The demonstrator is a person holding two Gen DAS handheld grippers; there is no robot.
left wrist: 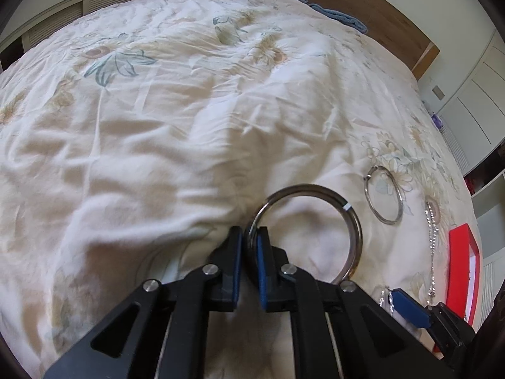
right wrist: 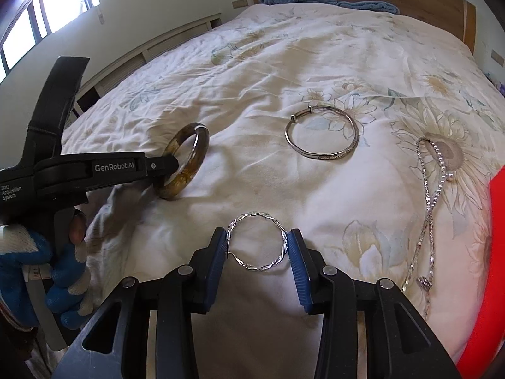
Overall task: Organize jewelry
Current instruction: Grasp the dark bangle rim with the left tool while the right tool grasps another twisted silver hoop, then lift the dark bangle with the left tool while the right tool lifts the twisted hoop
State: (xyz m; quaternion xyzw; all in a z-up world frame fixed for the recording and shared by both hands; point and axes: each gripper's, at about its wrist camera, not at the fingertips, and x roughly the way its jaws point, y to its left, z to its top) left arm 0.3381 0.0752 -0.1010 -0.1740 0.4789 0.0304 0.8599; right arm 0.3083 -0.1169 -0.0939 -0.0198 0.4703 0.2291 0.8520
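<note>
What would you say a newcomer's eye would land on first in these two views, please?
Probably the left gripper pinching a thick amber-brown bangle upright on the floral bedspread. Next, the twisted silver hoop lying between the open fingers of the right gripper. Beyond it lie a plain silver bangle and a sparkly chain, with a bright red box at the right edge.

amber bangle (right wrist: pixel 186 161) upright | silver bangle (right wrist: pixel 322 139) flat | twisted hoop (right wrist: pixel 257 241) flat | chain (right wrist: pixel 432 205) stretched
</note>
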